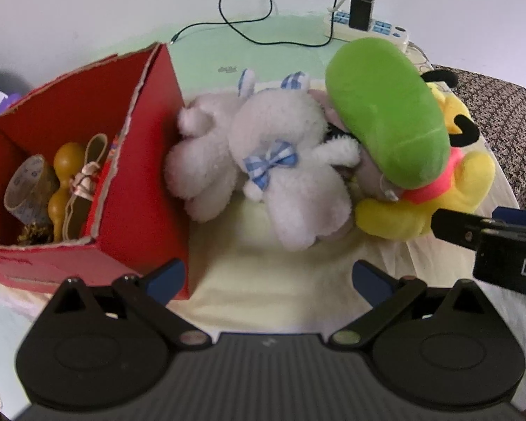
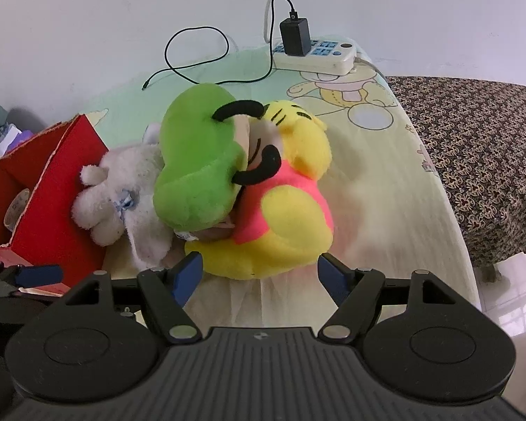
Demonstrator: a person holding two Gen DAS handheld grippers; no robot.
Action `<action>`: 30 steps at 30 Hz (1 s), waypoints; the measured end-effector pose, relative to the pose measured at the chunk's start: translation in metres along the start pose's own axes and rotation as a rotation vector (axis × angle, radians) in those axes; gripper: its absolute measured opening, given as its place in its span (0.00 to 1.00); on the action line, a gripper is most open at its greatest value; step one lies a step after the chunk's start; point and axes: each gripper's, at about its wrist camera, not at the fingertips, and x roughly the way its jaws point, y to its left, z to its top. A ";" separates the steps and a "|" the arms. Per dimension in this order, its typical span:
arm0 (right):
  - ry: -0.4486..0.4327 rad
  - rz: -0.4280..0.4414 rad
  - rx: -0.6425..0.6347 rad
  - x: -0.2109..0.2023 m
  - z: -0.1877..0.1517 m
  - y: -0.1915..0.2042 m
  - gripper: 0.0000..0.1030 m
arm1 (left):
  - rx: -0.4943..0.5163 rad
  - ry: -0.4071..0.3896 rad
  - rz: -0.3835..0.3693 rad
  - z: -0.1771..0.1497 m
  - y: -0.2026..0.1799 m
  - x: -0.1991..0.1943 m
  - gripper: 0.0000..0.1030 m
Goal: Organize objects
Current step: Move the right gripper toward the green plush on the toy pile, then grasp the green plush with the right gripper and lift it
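Observation:
A white plush rabbit (image 1: 284, 161) with a blue checked bow lies on the bed against a red cardboard box (image 1: 136, 189). A green plush (image 1: 385, 112) rests on a yellow plush dog (image 1: 449, 196) with a pink collar, right of the rabbit. My left gripper (image 1: 268, 279) is open and empty, just in front of the rabbit. My right gripper (image 2: 259, 275) is open, its jaws either side of the yellow dog's (image 2: 287, 217) lower body without closing on it. The green plush (image 2: 196, 161), the rabbit (image 2: 122, 189) and the box (image 2: 49, 203) lie to its left.
The box holds a tape roll (image 1: 28, 186), a tan gourd-shaped object (image 1: 65, 182) and other small items. A power strip (image 2: 315, 52) with a black charger and cable (image 2: 196, 59) lies at the bed's far edge. A patterned brown cover (image 2: 473, 154) lies to the right.

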 end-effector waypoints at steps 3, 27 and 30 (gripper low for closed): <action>-0.002 -0.004 -0.006 0.000 0.001 0.000 0.73 | -0.005 -0.011 0.001 0.002 -0.001 -0.001 0.98; -0.050 0.010 0.015 -0.012 0.030 -0.010 0.73 | -0.008 -0.066 -0.019 0.037 -0.004 -0.012 0.98; -0.058 0.020 0.020 -0.012 0.034 -0.011 0.72 | 0.001 -0.081 -0.038 0.039 -0.004 -0.013 0.98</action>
